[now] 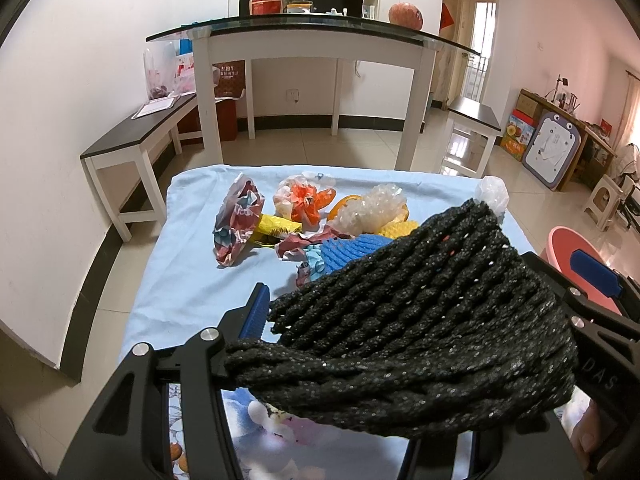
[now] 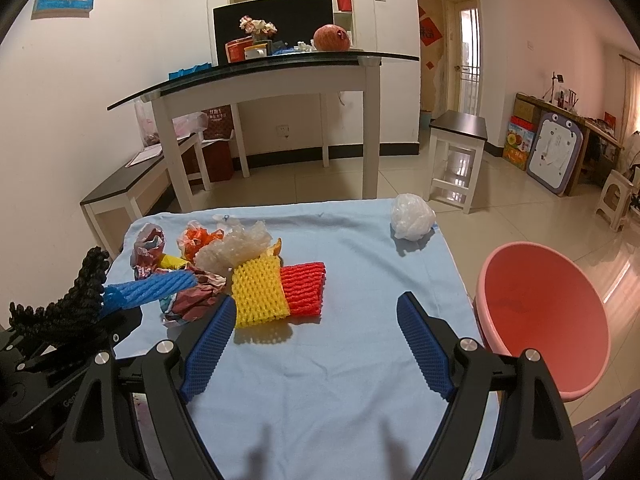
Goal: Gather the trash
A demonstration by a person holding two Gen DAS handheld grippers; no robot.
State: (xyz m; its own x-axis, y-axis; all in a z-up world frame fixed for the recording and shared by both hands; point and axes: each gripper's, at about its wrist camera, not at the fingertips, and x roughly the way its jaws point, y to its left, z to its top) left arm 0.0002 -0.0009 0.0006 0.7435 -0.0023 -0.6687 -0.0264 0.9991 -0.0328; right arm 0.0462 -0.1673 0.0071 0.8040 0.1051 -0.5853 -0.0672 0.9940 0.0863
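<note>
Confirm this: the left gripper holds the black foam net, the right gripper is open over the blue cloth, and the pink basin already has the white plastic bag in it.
One detail is wrong. The right wrist view shows the pink basin empty; the white plastic bag lies on the blue cloth. The left gripper does hold the black foam net, and the right gripper is open.

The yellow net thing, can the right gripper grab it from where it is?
Probably yes. The right gripper is open and empty, and the yellow foam net lies just ahead beside its left jaw, uncovered on top, with the red net alongside.
</note>
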